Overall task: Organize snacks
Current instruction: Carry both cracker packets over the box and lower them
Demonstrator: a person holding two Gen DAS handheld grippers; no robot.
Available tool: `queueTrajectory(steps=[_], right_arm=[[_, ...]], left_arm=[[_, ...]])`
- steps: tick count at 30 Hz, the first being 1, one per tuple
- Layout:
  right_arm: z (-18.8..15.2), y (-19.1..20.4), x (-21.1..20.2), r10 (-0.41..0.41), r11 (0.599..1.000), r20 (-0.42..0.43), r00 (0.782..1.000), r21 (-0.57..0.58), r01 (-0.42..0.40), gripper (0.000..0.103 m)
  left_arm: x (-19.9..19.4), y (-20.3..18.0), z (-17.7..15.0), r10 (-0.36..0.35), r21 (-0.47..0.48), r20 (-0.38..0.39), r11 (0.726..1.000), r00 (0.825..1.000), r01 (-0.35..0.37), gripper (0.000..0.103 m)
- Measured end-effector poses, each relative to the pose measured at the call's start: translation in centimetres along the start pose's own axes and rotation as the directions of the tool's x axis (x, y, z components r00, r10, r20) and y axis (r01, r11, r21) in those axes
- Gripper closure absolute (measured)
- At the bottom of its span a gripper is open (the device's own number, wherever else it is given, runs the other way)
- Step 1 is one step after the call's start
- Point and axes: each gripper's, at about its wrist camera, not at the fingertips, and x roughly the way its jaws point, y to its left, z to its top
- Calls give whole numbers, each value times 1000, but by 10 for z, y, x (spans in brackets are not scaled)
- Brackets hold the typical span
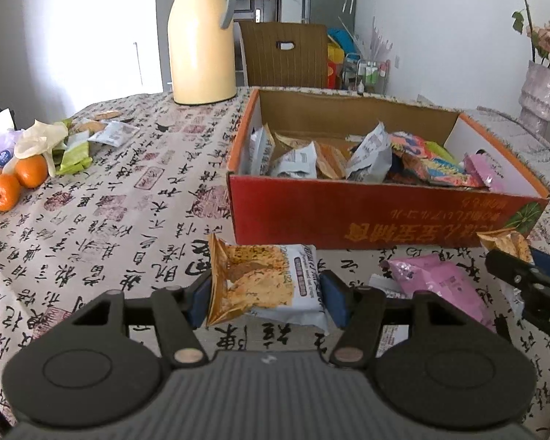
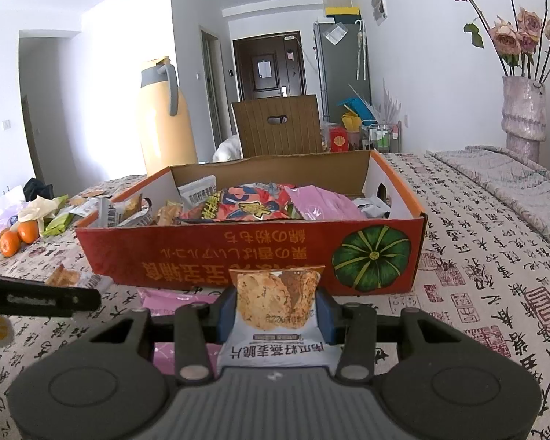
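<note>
My left gripper (image 1: 267, 295) is shut on a white and orange oat-crisp packet (image 1: 260, 278), its blue pads pressing both sides just in front of the red cardboard box (image 1: 366, 212). The box holds several snack packets. My right gripper (image 2: 275, 311) is shut on a similar crisp packet (image 2: 275, 293), held upright before the box's front wall (image 2: 201, 253). A pink packet (image 1: 436, 278) lies on the tablecloth between the two grippers. The right gripper (image 1: 524, 282) shows at the right edge of the left wrist view, and the left gripper (image 2: 55, 299) at the left edge of the right wrist view.
A yellow thermos jug (image 1: 201, 36) stands behind the box's left corner. Oranges (image 1: 18, 179), a glove and loose wrappers (image 1: 73, 143) lie at far left. A vase of flowers (image 2: 524, 113) stands at far right. A wooden chair (image 1: 286, 55) is behind the table.
</note>
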Motion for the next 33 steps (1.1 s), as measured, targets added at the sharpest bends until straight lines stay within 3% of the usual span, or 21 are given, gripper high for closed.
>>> queueTrajectory(steps=[10,21,33], right_arm=[[5,8,-15,-12,999,46,999,-35,13,59],[35,18,-28,-7,998,124,992,-67,15,59],[83,1,2,-56,996,153,987,-67,67,59]], left_arm=[[-27,-7,12,-45,5,86,999,995,44,41],[-48,-25,43,-96,37,193,995,976,91,41],[-32,-37,87,-53,17,256,999,965,50,41]])
